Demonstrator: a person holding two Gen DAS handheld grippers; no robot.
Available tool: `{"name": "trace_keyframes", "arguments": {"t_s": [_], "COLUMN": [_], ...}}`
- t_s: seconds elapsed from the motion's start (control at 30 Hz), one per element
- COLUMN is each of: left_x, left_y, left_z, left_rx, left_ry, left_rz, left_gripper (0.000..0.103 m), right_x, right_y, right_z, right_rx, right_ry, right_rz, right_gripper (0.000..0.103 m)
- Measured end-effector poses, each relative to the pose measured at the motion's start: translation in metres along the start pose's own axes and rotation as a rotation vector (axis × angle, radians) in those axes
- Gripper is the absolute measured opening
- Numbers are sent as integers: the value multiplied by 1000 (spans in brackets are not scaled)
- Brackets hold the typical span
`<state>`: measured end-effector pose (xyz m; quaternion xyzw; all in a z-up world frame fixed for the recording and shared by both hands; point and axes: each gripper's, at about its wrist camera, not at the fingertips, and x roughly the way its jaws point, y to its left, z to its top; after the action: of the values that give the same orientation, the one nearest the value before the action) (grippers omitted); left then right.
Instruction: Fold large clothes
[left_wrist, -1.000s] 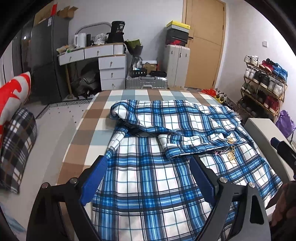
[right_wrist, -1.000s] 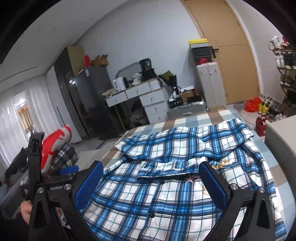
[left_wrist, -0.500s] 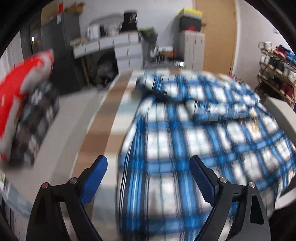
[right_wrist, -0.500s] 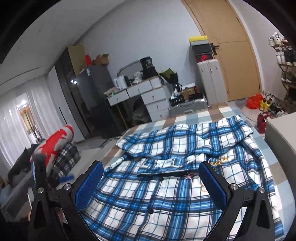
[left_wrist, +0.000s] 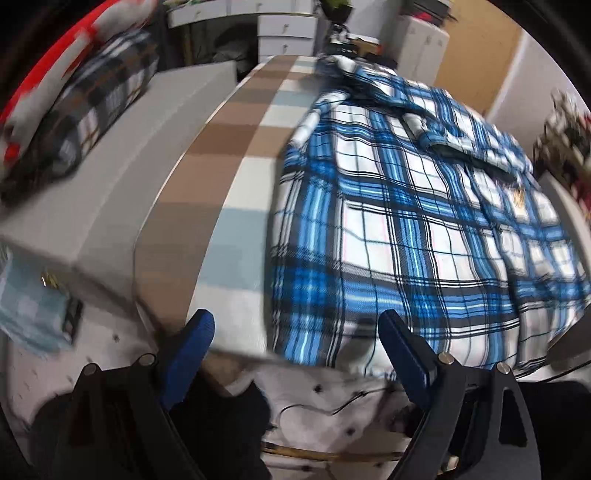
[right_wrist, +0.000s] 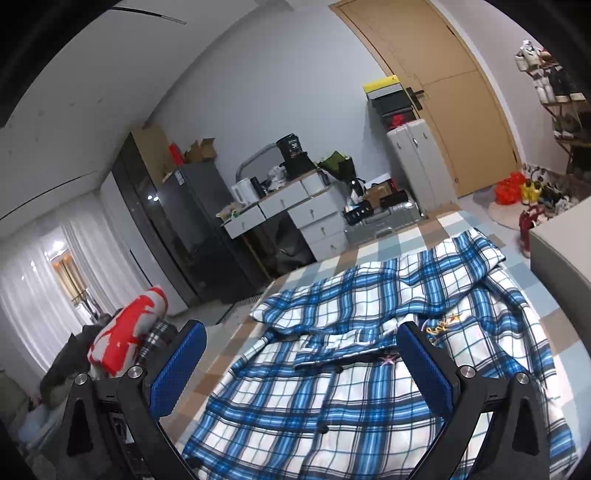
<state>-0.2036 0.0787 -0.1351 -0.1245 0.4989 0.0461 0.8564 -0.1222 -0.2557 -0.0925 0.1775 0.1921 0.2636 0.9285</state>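
Note:
A large blue, white and black plaid shirt (left_wrist: 424, 221) lies spread on a table covered with a brown, white and pale blue checked cloth (left_wrist: 236, 155). Its sleeves are folded across the upper part (right_wrist: 373, 295), and buttons run down the front. My left gripper (left_wrist: 295, 336) is open, pointing steeply down at the shirt's near left hem corner, which hangs over the table edge; nothing sits between its blue pads. My right gripper (right_wrist: 301, 350) is open above the shirt's front, clear of the fabric.
A grey bench (left_wrist: 110, 155) with a plaid and red-white cushion (right_wrist: 129, 328) stands left of the table. Behind are a white drawer desk (right_wrist: 295, 210), a dark cabinet (right_wrist: 173, 229), suitcases, a wooden door (right_wrist: 454, 96) and a shoe rack (right_wrist: 554, 85). A person's white dotted garment (left_wrist: 325, 402) shows below.
The left gripper has swung left and down toward the table's near edge and tilted steeply; its view now shows the shirt's hem and bench. The right gripper rose slightly and rolled; both stayed open.

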Motion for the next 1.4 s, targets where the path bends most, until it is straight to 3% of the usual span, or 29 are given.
{"name": "trace_keyframes", "arguments": {"t_s": [0.17, 0.33, 0.43, 0.5, 0.6, 0.73, 0.77, 0.8, 0.83, 0.87, 1.2, 1.33, 1.4], "left_x": [0, -2, -3, -3, 0, 1, 1, 1, 1, 4, -5, -22, -26], "left_y": [5, 18, 14, 9, 0, 4, 4, 4, 3, 3, 11, 15, 11], "left_z": [-6, -1, -2, -2, 1, -1, -1, -1, -1, -2, 8, 21, 29], "left_rx": [-38, -163, -138, -106, -57, -59, -60, -52, -36, -35, -121, -181, -184], "left_ry": [19, 13, 6, -4, -7, -18, -19, -25, -24, 5, 20, -57, -60], "left_rz": [-111, -192, -184, -239, -177, -176, -169, -154, -135, -166, -324, -371, -408], "left_gripper": [88, 89, 88, 88, 88, 86, 82, 60, 20, 6, 3, 3, 3], "right_x": [1, 2, 1, 1, 1, 1, 1, 1, 1, 1, -1, 16, 31], "right_y": [-2, 0, 1, 1, 0, -1, -2, -2, -4, -5, -4, 19, 47], "right_z": [0, -1, -1, -1, -1, -1, -1, 0, 1, 1, 0, -13, -35], "right_rx": [15, 19, 11, 17, 25, 18, 15, 10, 10, 14, 0, -102, -260], "right_ry": [17, 22, 20, 19, 18, 21, 22, 20, 17, 16, 24, 145, 232], "right_rz": [17, 27, 26, 26, 29, 21, 20, 12, 4, 1, 6, 92, 75], "right_gripper": [103, 103, 103, 103, 103, 103, 103, 103, 103, 103, 103, 103, 103]}}
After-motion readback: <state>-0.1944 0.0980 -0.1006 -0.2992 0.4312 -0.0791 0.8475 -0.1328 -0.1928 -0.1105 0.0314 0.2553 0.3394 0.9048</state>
